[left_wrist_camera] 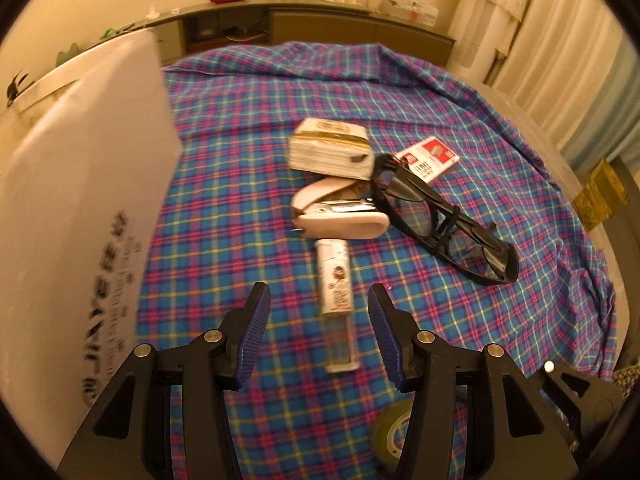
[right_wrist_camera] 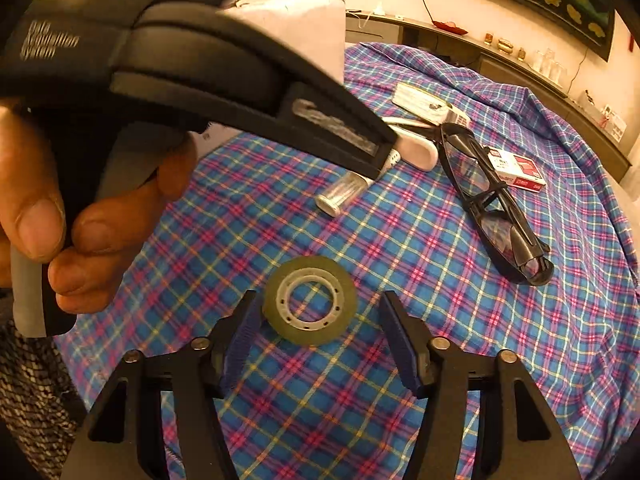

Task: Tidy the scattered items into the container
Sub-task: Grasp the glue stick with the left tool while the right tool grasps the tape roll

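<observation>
Covering my tabletop, the blue-and-pink plaid cloth (left_wrist_camera: 248, 184) carries the white container (left_wrist_camera: 80, 184) at left; my left tool (left_wrist_camera: 318, 304) gapes over a clear tube (left_wrist_camera: 338, 304), my right tool (right_wrist_camera: 316, 320) spread around the yellowish tape roll (right_wrist_camera: 310, 300).

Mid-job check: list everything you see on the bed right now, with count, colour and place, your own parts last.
Tape roll: one, yellowish, nearest, in front of the right gripper.
Tube: one, clear and white, ahead of the left gripper.
Stapler: one, white, beyond the tube.
Glasses: one, black, right of the stapler.
Staple box: one, red and white, beside the glasses.
Packet: one, white and gold, farthest.
Container: one, white, left side.
Cloth: one, plaid blue.
Left hand-held gripper: open, empty.
Right hand-held gripper: open, empty.
</observation>
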`<state>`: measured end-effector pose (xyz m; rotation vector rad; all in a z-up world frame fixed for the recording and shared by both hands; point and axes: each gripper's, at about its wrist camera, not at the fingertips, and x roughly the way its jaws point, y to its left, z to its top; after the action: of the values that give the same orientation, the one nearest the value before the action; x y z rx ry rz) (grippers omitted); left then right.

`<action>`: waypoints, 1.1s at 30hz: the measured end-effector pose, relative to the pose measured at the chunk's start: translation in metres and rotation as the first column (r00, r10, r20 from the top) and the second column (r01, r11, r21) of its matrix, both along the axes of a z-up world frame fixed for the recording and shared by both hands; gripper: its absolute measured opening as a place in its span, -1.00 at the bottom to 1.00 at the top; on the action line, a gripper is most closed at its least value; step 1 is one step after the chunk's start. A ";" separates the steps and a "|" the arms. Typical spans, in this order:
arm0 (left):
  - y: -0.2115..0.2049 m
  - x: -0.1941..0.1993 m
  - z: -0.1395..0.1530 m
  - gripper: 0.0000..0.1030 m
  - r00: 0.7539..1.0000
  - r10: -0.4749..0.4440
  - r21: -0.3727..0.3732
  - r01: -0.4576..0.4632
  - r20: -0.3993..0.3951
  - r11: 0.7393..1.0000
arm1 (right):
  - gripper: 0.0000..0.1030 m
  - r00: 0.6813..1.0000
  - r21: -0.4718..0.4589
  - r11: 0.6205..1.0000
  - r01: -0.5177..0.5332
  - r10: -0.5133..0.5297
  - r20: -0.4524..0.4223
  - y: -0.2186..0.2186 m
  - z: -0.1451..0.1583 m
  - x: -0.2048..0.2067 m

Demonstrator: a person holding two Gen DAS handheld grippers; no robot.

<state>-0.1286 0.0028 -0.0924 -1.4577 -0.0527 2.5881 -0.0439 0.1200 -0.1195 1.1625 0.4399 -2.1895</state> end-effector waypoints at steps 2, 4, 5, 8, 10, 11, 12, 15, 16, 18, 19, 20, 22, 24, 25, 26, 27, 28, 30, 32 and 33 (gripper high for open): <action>0.005 -0.005 -0.006 0.04 1.000 -0.005 -0.015 0.005 0.009 1.000 | -0.04 1.000 0.005 1.000 0.001 -0.001 -0.007 0.001 0.001 0.001; 0.009 -0.008 -0.011 0.04 1.000 0.000 -0.038 0.000 0.013 0.999 | -0.05 1.000 0.002 1.000 0.007 -0.007 -0.006 0.003 0.002 0.001; 0.010 -0.007 -0.011 0.04 1.000 0.000 -0.061 -0.001 -0.005 0.998 | -0.05 1.000 -0.001 1.000 0.011 -0.011 -0.005 0.005 0.002 0.001; 0.013 -0.006 -0.012 -0.27 1.000 0.001 -0.092 -0.002 -0.014 0.996 | -0.06 0.999 -0.018 0.999 0.033 -0.033 0.011 0.013 0.003 -0.002; 0.011 -0.006 -0.011 -0.48 1.000 -0.002 -0.090 0.000 -0.017 0.996 | -0.06 0.998 -0.047 0.997 0.061 -0.059 0.038 0.021 0.005 -0.005; 0.009 -0.006 -0.011 -0.52 1.000 0.004 -0.087 -0.005 -0.016 0.996 | -0.06 0.996 -0.065 0.995 0.077 -0.074 0.055 0.026 0.006 -0.007; 0.007 -0.005 -0.010 -0.58 1.000 0.008 -0.079 -0.009 -0.015 0.997 | -0.06 0.994 -0.082 0.992 0.093 -0.088 0.071 0.031 0.007 -0.010; 0.003 -0.004 -0.005 -0.61 1.000 0.012 -0.059 -0.013 -0.025 0.998 | -0.06 0.987 -0.122 0.984 0.130 -0.116 0.111 0.041 0.008 -0.014; 0.002 -0.003 -0.004 -0.61 1.000 0.011 -0.053 -0.013 -0.028 0.999 | -0.06 0.986 -0.131 0.982 0.135 -0.120 0.119 0.042 0.009 -0.014; -0.002 0.000 -0.001 -0.61 1.000 0.011 -0.042 -0.012 -0.030 0.999 | -0.06 0.985 -0.147 0.979 0.140 -0.122 0.126 0.042 0.013 -0.013; -0.003 0.001 0.000 -0.62 1.000 0.011 -0.036 -0.012 -0.029 0.999 | -0.06 0.985 -0.150 0.979 0.138 -0.121 0.122 0.042 0.015 -0.012; -0.005 0.002 0.001 -0.62 0.999 0.014 -0.032 -0.015 -0.030 0.999 | -0.06 0.986 -0.153 0.979 0.136 -0.118 0.118 0.040 0.017 -0.011; -0.008 0.004 0.002 -0.62 0.999 0.021 -0.018 -0.022 -0.031 1.000 | -0.06 0.987 -0.162 0.978 0.132 -0.115 0.113 0.039 0.020 -0.012; -0.011 0.005 0.007 -0.62 0.999 0.026 0.003 -0.026 -0.036 1.000 | -0.06 0.988 -0.171 0.977 0.127 -0.110 0.107 0.037 0.022 -0.011; -0.012 0.007 0.009 -0.62 0.999 0.027 0.008 -0.027 -0.041 1.000 | -0.06 0.989 -0.175 0.976 0.126 -0.109 0.104 0.037 0.023 -0.009; -0.013 0.008 0.012 -0.62 0.998 0.028 0.013 -0.028 -0.048 1.000 | -0.06 0.989 -0.179 0.976 0.125 -0.108 0.102 0.037 0.023 -0.009; -0.014 0.009 0.015 -0.62 0.998 0.029 0.018 -0.028 -0.054 0.999 | -0.06 0.989 -0.182 0.975 0.125 -0.108 0.101 0.037 0.024 -0.011; -0.014 0.010 0.018 -0.62 0.998 0.029 0.026 -0.027 -0.058 0.999 | -0.06 0.989 -0.185 0.975 0.126 -0.109 0.100 0.037 0.025 -0.011; -0.015 0.014 0.024 -0.62 0.997 0.025 0.043 -0.023 -0.069 0.999 | -0.06 0.989 -0.192 0.973 0.128 -0.110 0.099 0.038 0.026 -0.011; -0.016 0.019 0.029 -0.62 0.996 0.022 0.050 -0.018 -0.081 0.999 | -0.06 0.989 -0.197 0.972 0.129 -0.111 0.096 0.039 0.028 -0.009; -0.016 0.021 0.032 -0.62 0.996 0.021 0.055 -0.016 -0.088 0.998 | -0.06 0.989 -0.201 0.971 0.128 -0.111 0.094 0.039 0.029 -0.009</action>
<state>-0.1074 -0.0131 -0.0604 -1.3295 -0.1249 2.6404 -0.0526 0.1590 -0.0900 1.1857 0.1060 -2.2184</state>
